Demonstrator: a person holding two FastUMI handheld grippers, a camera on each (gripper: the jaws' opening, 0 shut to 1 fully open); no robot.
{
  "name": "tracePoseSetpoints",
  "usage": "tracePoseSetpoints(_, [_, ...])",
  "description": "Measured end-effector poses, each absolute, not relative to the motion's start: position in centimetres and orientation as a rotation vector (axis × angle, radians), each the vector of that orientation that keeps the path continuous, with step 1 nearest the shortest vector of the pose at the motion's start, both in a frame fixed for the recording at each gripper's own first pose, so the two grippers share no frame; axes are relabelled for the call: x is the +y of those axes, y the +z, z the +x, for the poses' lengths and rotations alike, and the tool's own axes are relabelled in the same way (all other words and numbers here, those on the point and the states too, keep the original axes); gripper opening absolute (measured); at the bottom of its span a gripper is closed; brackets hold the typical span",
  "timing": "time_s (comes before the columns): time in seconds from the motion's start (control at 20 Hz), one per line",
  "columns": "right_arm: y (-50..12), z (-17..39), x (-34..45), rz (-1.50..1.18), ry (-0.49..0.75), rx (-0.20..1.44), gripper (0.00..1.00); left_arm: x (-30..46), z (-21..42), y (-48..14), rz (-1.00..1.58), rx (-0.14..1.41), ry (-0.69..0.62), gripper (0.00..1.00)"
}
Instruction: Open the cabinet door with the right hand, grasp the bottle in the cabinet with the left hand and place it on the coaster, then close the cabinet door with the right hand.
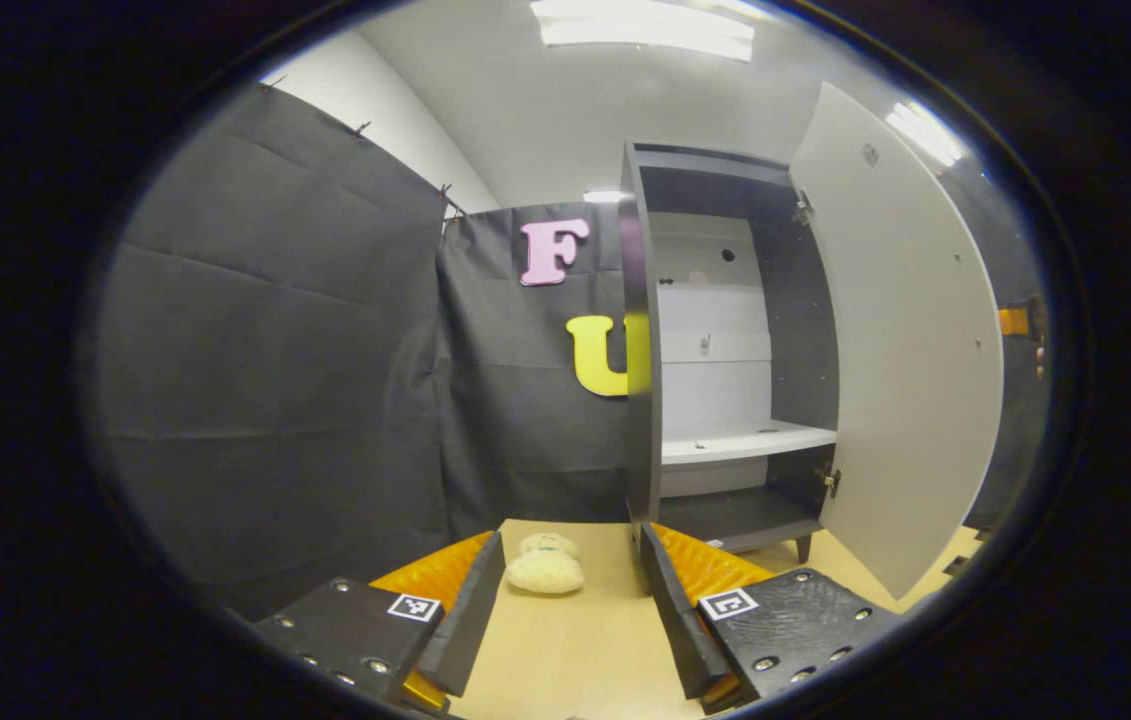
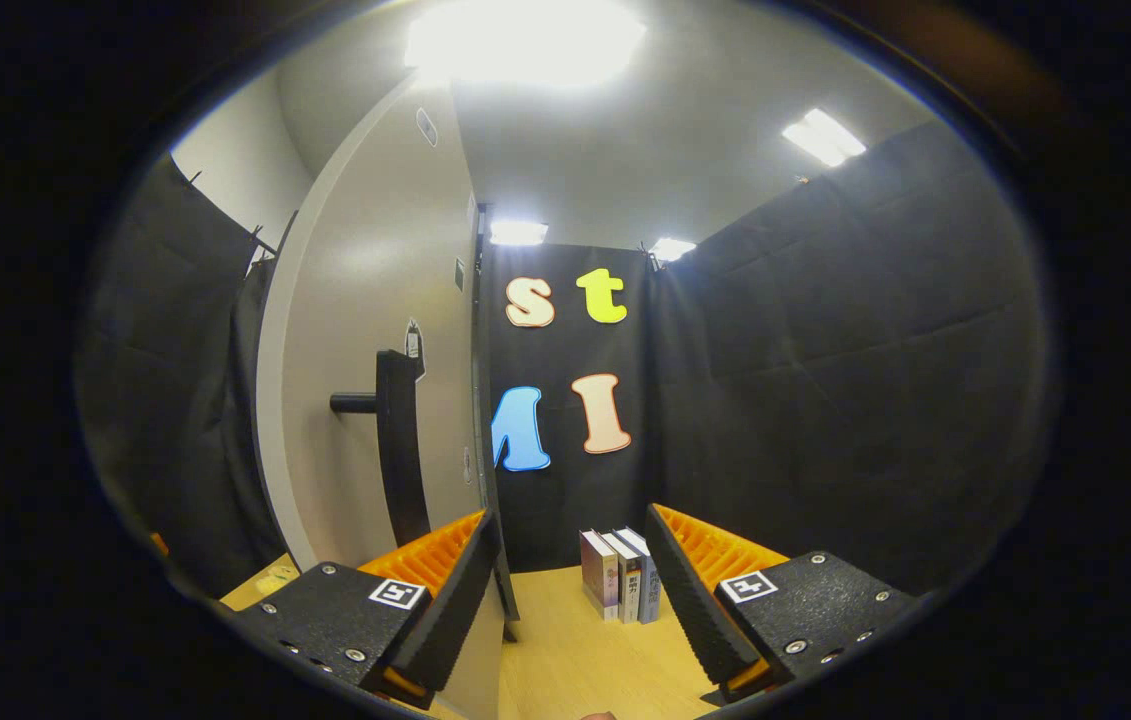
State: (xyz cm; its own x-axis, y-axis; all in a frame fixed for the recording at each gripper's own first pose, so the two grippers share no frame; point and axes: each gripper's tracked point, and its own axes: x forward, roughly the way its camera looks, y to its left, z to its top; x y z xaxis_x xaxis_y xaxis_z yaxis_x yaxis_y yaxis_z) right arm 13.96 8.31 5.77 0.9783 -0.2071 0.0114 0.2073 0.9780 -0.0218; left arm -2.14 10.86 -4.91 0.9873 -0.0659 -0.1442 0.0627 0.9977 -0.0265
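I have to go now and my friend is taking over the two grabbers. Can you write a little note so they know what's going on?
Left hand-held gripper: open, holding nothing, low over the table, facing the cabinet.
Right hand-held gripper: open, holding nothing, beside the cabinet door, its handle just ahead on the left.
Door is swung wide open. The shelf in view has no bottle on it; a pale plush toy lies on the table. I cannot see the bottle or coaster, so find them first.
Still left for sure: close the door with the right gripper.
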Motion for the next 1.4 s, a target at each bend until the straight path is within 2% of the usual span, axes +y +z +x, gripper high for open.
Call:
tracePoseSetpoints(0.05, [5.9,14.0,9.0,-0.025,-0.206,-0.011,0.91,11.2,-1.9,-5.1,-0.028,0.147,-0.064,0.78])
tracePoseSetpoints(0.15, [5.9,14.0,10.3,-0.028,-0.198,-0.013,0.91,12.0,-1.5,-5.4,-0.043,0.152,-0.064,0.82])
tracePoseSetpoints(0.2, [5.8,14.1,11.0,-0.029,-0.192,-0.012,0.91,12.5,-1.4,-5.8,-0.050,0.153,-0.063,0.78])
tracePoseSetpoints(1.0, [4.8,17.6,20.6,-0.017,-0.051,-0.010,0.92,20.6,-1.5,-6.9,-0.048,0.165,0.006,0.78])
tracePoseSetpoints(1.05, [4.7,17.8,20.9,-0.015,-0.043,-0.008,0.87,21.0,-1.7,-6.8,-0.044,0.163,0.011,0.78])
tracePoseSetpoints(1.15, [4.5,18.6,22.2,-0.013,-0.027,-0.004,0.88,21.6,-1.8,-6.8,-0.035,0.161,0.017,0.78])
tracePoseSetpoints(1.2, [4.5,18.9,23.0,-0.016,-0.017,-0.003,0.92,22.0,-1.9,-6.8,-0.029,0.159,0.022,0.78])
tracePoseSetpoints(1.35, [4.3,19.7,24.9,-0.029,0.021,-0.002,0.92,23.0,-2.0,-6.8,-0.024,0.160,0.032,0.78])
tracePoseSetpoints(1.4, [4.3,20.0,25.6,-0.032,0.037,-0.003,0.93,23.4,-2.1,-6.8,-0.020,0.160,0.037,0.75])
